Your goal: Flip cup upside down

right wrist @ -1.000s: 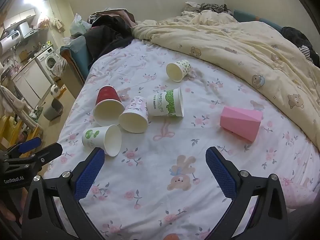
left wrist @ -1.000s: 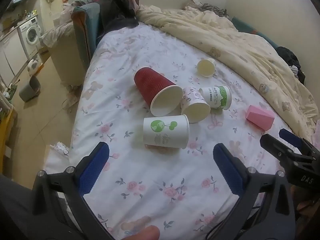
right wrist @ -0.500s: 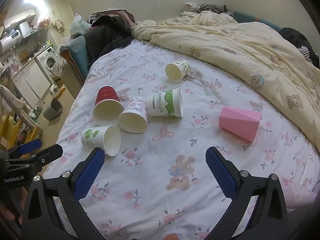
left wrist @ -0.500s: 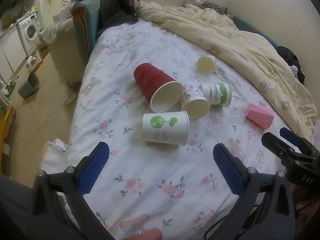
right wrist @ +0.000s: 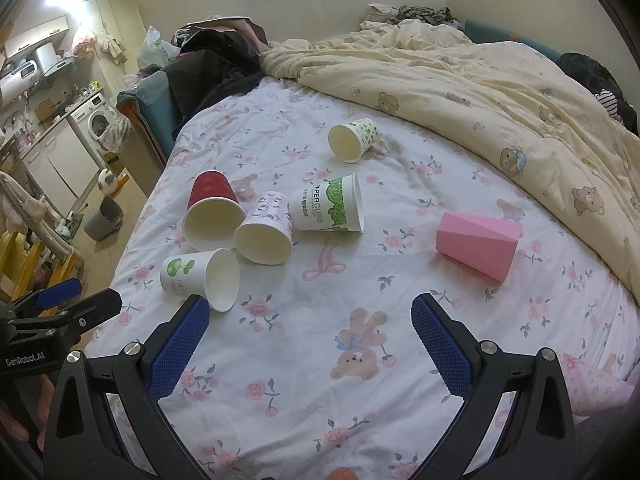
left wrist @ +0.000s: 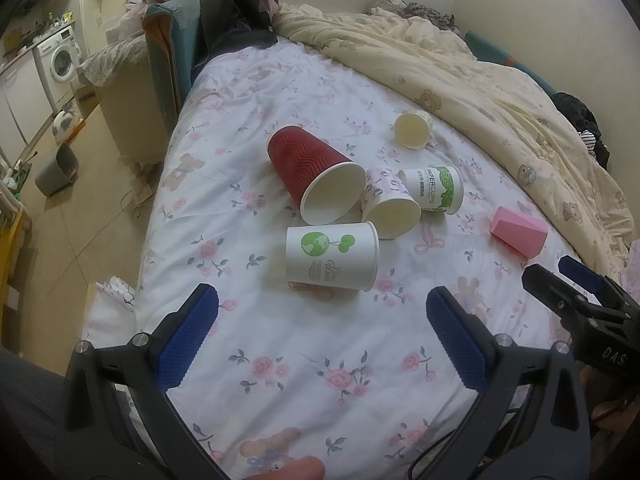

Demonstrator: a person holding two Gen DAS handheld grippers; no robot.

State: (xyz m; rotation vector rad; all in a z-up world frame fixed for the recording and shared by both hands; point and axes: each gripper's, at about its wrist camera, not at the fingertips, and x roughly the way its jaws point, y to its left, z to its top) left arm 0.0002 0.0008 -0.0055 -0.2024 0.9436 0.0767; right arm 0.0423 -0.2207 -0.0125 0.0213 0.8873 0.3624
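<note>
Cups (left wrist: 331,256) lie clustered on bedsheet (left wrist: 304,352), pink cup (right wrist: 476,245) apart.

Left gripper (left wrist: 322,332) jaws wide apart, empty, over bed's near edge. Right gripper (right wrist: 310,334) same: spread, holding nothing, alongside.

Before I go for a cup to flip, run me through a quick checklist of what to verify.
1. Left gripper open: ok.
2. Right gripper open: ok.
3. Both empty: ok.
4. Nearest target, tree-logo cup, lying on its side, unobstructed toward the left gripper: ok.
5. Red cup rim close beside it, touching or not: cannot tell.
6. Any cup already upside down: not ok, all six lie sideways, including the pink cup.
</note>
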